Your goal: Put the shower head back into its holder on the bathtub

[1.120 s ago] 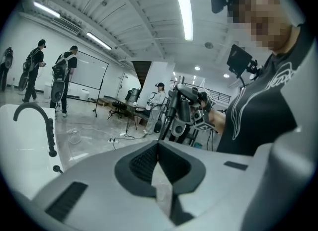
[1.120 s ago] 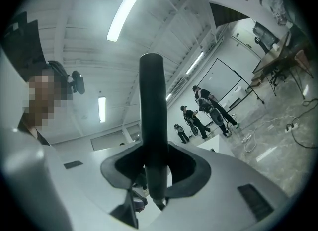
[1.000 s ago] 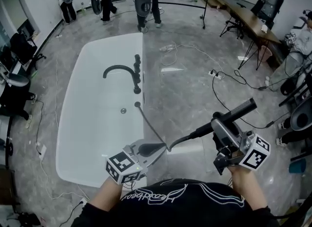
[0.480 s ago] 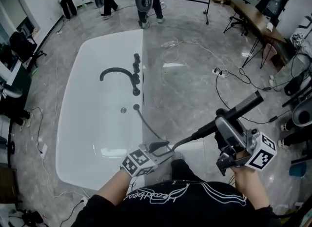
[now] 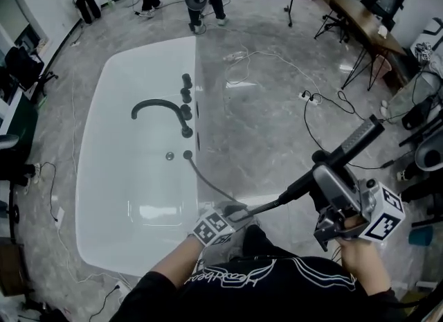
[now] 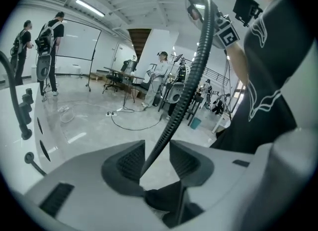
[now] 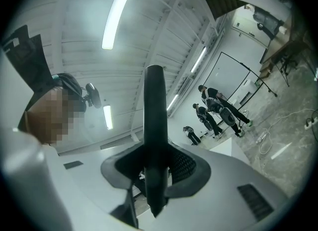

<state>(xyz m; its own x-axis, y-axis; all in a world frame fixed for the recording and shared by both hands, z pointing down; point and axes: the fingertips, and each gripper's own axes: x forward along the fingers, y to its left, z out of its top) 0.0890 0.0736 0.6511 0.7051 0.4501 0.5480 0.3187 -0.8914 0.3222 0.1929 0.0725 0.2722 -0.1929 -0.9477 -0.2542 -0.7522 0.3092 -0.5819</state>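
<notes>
The right gripper [image 7: 156,163] pinches the shower head [image 7: 154,111] for carrying; the left gripper [image 6: 156,158], jaws just spread, straddles the hose [image 6: 189,86], likely to steer it.

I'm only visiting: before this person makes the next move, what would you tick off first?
1. Grip: right gripper shut on the shower head: ok.
2. Guide: left gripper jaws have just been opening; the hose runs between them unclamped: ok.
3. Hose free of kinks from bathtub to head: ok, as far as shown.
4. Nothing lying on the rim fittings: ok.
5. Which fitting takes the head: cannot tell.
</notes>
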